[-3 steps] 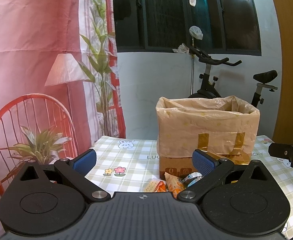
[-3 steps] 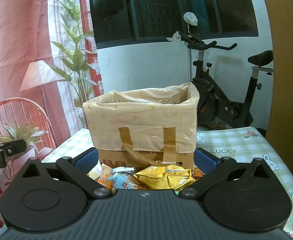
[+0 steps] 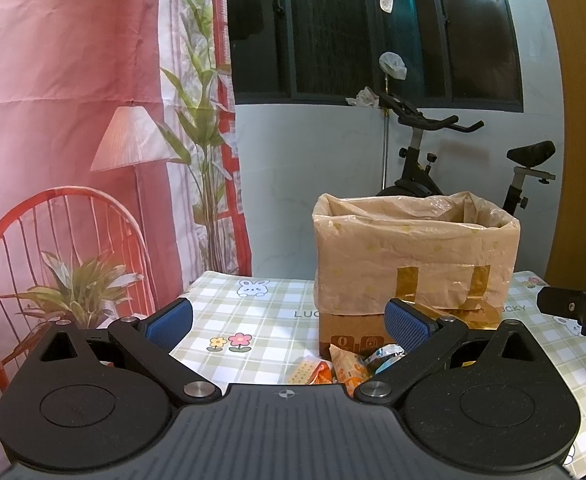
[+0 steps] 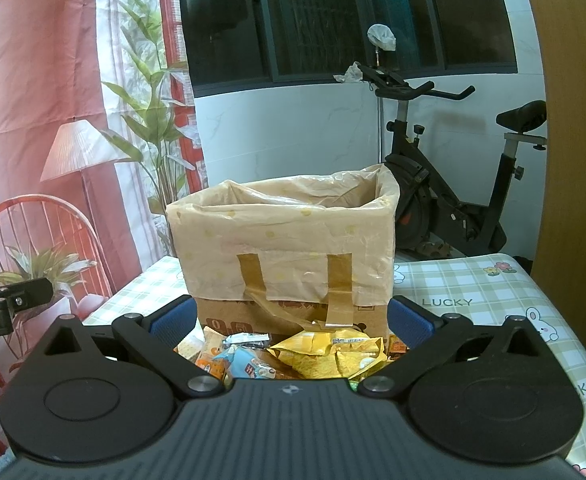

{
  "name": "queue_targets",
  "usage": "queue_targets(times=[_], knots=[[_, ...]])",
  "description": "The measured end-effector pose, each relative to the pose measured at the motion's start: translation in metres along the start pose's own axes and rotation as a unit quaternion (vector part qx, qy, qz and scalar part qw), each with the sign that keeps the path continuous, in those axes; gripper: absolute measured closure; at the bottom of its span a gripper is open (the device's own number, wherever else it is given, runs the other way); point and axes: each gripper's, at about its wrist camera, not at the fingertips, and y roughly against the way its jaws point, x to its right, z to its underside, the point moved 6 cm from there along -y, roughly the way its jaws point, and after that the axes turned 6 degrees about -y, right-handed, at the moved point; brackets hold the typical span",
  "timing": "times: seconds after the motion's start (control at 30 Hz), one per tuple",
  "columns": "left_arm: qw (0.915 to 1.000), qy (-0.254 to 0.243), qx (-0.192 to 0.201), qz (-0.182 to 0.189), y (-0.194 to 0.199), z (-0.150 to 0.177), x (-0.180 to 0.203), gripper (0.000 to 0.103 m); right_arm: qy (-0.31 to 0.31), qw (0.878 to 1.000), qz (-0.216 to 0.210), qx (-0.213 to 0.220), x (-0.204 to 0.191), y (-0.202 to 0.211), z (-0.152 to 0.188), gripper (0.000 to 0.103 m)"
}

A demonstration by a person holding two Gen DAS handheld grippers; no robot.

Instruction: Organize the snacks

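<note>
Green-checked tablecloth point(image 3: 277, 320), tan-lined brown box point(image 4: 285, 240), yellow and orange snack packets point(image 4: 329, 352), blue-padded fingers point(image 3: 169, 320).

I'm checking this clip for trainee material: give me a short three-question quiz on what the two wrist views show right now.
1. True or false: the left gripper is shut on a snack.
2. Where do the snacks lie relative to the box?
A. inside it
B. on the table in front of it
C. on the exercise bike
3. Fill in: the plastic liner is fixed to the box with strips of ____.

Key:
1. False. Both the left and the right gripper are open and hold nothing.
2. B. They are piled on the checked tablecloth at the foot of the box.
3. Tape.
</note>
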Motion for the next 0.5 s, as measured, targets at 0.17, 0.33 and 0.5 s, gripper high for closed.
queue_targets(times=[0.17,0.33,0.5], knots=[[1.0000,0.002,-0.001,0.002,0.0001,0.0013,-0.0012,0.000,0.000,1.000,0.000,0.000,-0.0005,-0.0003,0.0000,0.000],[1.0000,0.003,-0.002,0.002,-0.0005,0.0019,-0.0016,0.000,-0.001,1.000,0.002,-0.001,0.0025,-0.0005,0.0022,0.000],[1.0000,0.005,-0.002,0.002,-0.0012,0.0031,-0.0026,0.000,-0.001,1.000,0.002,-0.001,0.0022,-0.0007,0.0023,0.000]])
